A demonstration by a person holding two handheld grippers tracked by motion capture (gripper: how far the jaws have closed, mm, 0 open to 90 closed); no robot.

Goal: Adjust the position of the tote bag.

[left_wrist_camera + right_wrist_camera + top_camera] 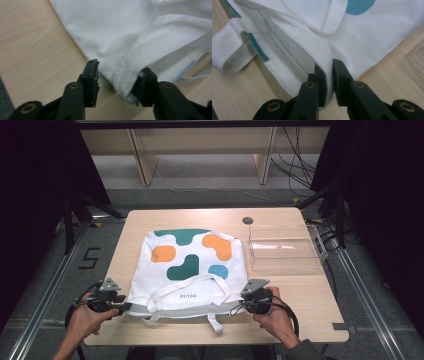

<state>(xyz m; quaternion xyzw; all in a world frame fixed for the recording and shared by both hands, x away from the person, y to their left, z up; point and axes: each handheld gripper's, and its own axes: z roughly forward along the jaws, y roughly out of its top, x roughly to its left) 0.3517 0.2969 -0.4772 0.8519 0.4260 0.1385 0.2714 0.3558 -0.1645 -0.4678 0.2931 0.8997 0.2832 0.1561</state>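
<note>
White canvas, the tote bag (pixel 187 265) lies flat on the wooden surface (pixel 300 295) with its printed side up and its open mouth and handles toward me, so its mouth edge runs straight across between my two hands. My right claw (pixel 328 72) is pinched shut on the hem at the bag's right mouth corner, while my left claw (pixel 117 75) stands about half open with the left mouth corner between its jaws, not clamped. I judge the next move turns on that left corner, which sits right at the left claw.
</note>
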